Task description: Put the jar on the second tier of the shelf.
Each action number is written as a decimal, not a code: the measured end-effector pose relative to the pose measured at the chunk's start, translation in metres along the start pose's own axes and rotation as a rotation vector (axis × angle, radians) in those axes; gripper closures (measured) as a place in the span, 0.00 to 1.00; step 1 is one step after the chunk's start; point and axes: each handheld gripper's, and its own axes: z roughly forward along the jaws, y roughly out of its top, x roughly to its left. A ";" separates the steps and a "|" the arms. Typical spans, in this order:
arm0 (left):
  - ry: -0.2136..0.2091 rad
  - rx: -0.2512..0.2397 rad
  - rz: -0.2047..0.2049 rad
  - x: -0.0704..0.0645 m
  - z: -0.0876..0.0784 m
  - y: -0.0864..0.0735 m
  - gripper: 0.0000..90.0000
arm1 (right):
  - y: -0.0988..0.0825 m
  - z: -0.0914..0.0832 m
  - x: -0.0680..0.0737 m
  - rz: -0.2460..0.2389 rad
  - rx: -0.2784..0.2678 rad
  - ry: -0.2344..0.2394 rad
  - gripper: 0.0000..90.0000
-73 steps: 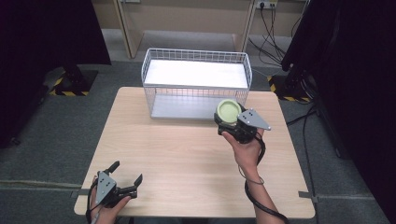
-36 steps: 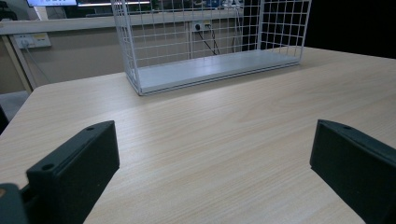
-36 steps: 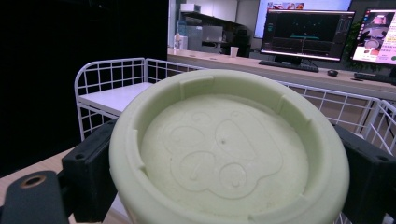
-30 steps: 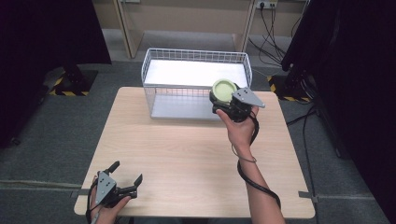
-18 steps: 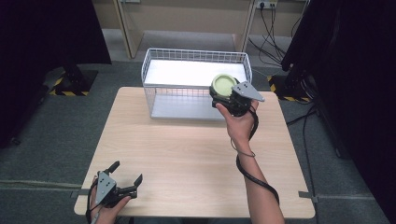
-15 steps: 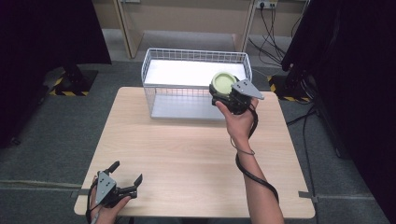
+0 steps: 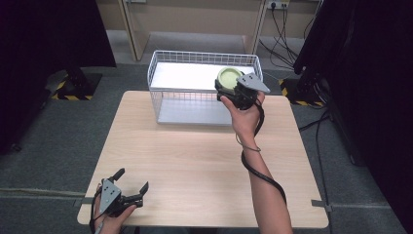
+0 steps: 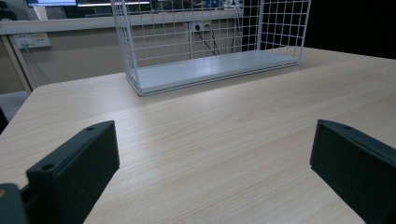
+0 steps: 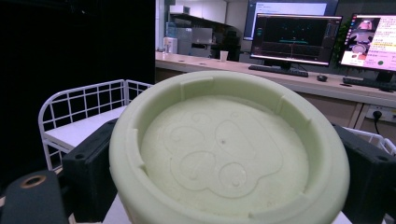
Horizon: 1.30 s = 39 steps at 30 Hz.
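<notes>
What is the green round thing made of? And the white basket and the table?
The green round thing looks like matte moulded plastic: smooth, with a raised pattern and rim notches. The white basket seems to be coated metal wire, thin rods in a grid. The table looks like pale wood or wood-look laminate, with grain lines.

The thing in play is a pale green round lid [image 7: 228, 76], chunky rim with little notches and a paw print moulded into its flat face [image 9: 224, 154]. It's held up in the air, tilted a bit, right above the near right corner of the white wire basket [image 7: 160, 73].
</notes>
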 end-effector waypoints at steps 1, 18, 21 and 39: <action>0.000 0.000 0.000 0.000 0.000 0.000 0.01 | 0.001 0.002 0.000 0.002 0.002 -0.001 0.13; -0.001 0.000 0.002 0.000 0.000 0.000 0.01 | 0.007 0.033 -0.008 0.038 0.032 -0.026 0.13; -0.001 0.000 0.002 0.000 0.000 0.000 0.01 | 0.009 0.038 -0.011 0.044 0.035 -0.031 0.13; -0.003 0.000 0.000 0.000 0.000 0.000 0.01 | 0.014 0.064 -0.019 0.058 0.078 -0.059 0.13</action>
